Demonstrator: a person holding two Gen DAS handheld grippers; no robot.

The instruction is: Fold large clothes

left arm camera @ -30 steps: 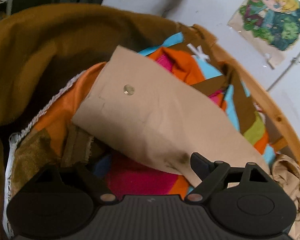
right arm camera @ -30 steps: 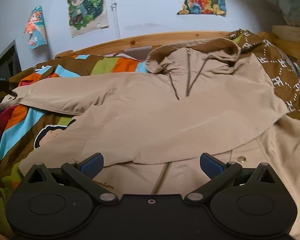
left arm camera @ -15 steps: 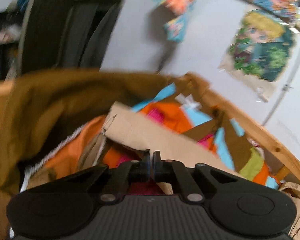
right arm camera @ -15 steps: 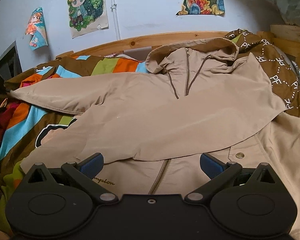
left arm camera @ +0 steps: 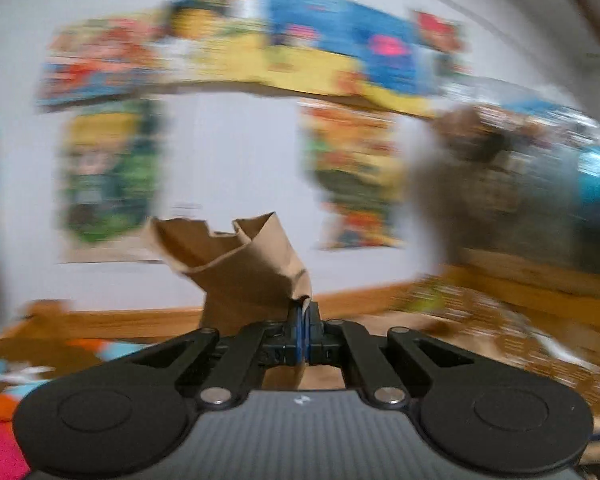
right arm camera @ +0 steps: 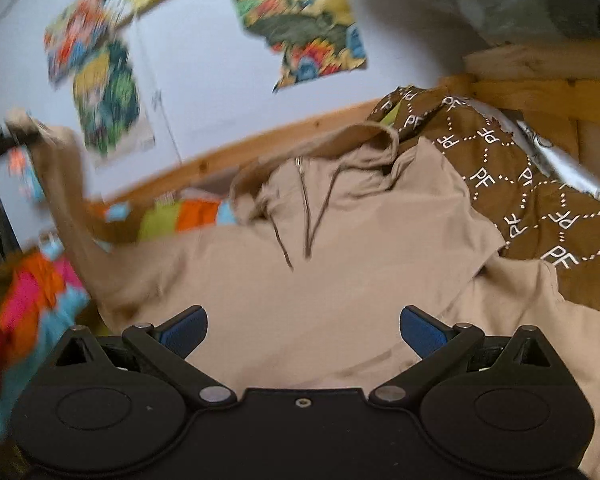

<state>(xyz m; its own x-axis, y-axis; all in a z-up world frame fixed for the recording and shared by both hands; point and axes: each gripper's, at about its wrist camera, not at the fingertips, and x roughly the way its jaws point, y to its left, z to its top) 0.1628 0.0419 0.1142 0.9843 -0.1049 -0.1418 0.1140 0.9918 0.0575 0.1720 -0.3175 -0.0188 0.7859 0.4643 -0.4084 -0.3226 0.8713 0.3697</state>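
Observation:
A tan hooded jacket [right arm camera: 320,272] lies spread on the bed, hood toward the wooden headboard, zip and drawcords showing. My left gripper [left arm camera: 302,316] is shut on the jacket's sleeve cuff [left arm camera: 240,264], which stands up crumpled above the pads against the wall. In the right wrist view that sleeve [right arm camera: 60,200] rises in a blurred arc at the far left, up to the left gripper [right arm camera: 4,140]. My right gripper [right arm camera: 302,328] hovers open over the jacket's front, nothing between its fingers.
A striped multicolour blanket [right arm camera: 32,312] covers the bed's left side. A brown patterned quilt [right arm camera: 540,184] lies at the right. The wooden bed rail [right arm camera: 204,164] runs along the wall, which carries several cartoon posters [left arm camera: 112,184]. The left wrist view is heavily motion-blurred.
My left gripper shut on the sleeve cuff and swung it up and to the right, off the blanket. My right gripper stayed open and tilted over the jacket.

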